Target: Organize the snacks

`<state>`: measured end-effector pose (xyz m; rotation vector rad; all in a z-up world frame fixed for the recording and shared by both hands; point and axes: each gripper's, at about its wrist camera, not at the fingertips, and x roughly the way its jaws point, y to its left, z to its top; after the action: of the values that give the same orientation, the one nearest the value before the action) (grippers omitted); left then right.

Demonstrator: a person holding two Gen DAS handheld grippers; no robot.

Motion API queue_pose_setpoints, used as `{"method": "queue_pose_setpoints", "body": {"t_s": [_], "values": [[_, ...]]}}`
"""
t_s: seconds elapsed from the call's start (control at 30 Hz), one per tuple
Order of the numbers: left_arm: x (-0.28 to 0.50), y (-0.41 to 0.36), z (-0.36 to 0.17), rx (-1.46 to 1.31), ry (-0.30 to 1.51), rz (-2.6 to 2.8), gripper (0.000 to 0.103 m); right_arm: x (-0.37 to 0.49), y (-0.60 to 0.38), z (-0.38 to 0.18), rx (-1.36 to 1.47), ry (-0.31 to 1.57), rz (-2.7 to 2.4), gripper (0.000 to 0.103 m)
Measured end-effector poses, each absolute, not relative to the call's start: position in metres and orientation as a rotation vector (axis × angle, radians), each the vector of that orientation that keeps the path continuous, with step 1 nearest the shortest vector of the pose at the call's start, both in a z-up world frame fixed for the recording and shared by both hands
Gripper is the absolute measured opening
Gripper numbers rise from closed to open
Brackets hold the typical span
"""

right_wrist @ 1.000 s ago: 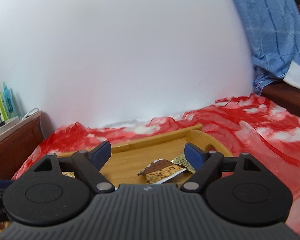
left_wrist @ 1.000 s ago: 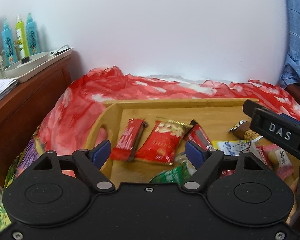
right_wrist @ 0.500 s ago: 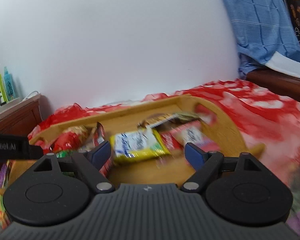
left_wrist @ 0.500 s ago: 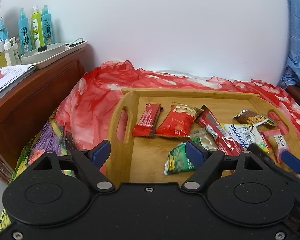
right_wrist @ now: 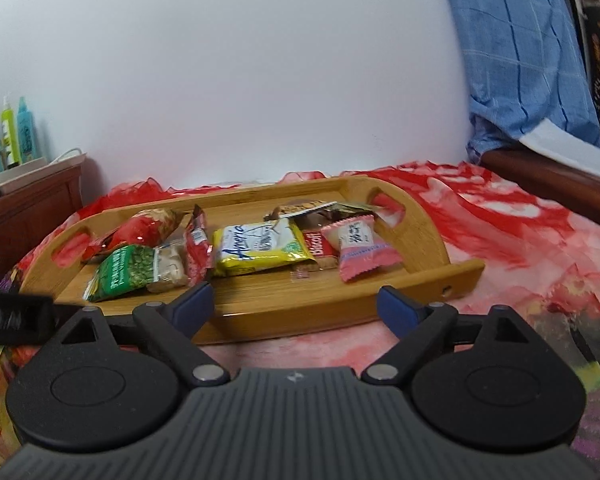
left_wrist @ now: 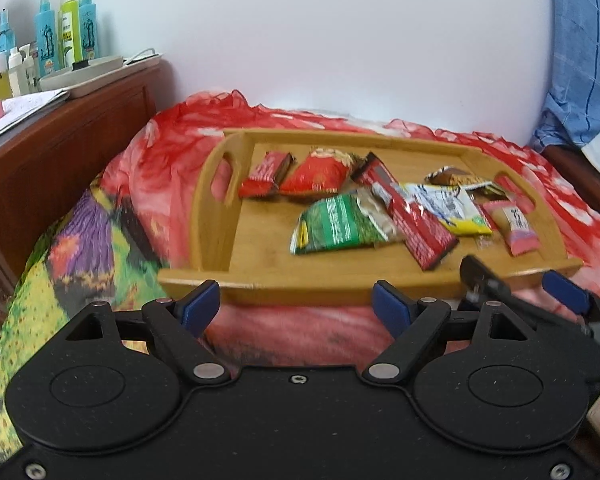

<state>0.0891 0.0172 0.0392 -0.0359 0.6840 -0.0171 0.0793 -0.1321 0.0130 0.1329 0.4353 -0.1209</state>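
Note:
A bamboo tray with cut-out handles lies on a red cloth and holds several snack packets: a green pea bag, a long red bar, a yellow-white pack, a pink candy, a red peanut bag and a small red wafer. My left gripper is open and empty, just in front of the tray's near rim. My right gripper is open and empty, also before the near rim; it shows in the left wrist view.
A dark wooden cabinet stands at the left with bottles and a white dish on it. A white wall is behind. A blue checked cloth hangs at the right. A flowered cover lies under the red cloth.
Both grippers have pulled back from over the tray toward its near side. The whole tray and all packets have come into view. Both stay open.

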Motion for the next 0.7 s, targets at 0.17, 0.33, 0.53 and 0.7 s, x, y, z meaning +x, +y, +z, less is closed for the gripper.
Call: {"method": "queue_pose_setpoints", "body": {"t_s": [0.17, 0.33, 0.53, 0.7], "values": [[0.086, 0.016, 0.033, -0.029, 0.700, -0.009, 0.082, 0.078, -0.135, 0.013, 0.124, 0.448, -0.119, 0.097], [0.084, 0.012, 0.023, 0.003, 0.711, 0.012, 0.083, 0.074, -0.136, 0.011, 0.106, 0.460, -0.112, 0.098], [0.080, 0.011, 0.011, 0.004, 0.739, 0.030, 0.087, 0.076, -0.134, 0.001, 0.079, 0.533, -0.095, 0.097], [0.078, 0.011, 0.005, 0.006, 0.732, 0.040, 0.091, 0.080, -0.131, -0.001, 0.048, 0.563, -0.088, 0.100]]}}
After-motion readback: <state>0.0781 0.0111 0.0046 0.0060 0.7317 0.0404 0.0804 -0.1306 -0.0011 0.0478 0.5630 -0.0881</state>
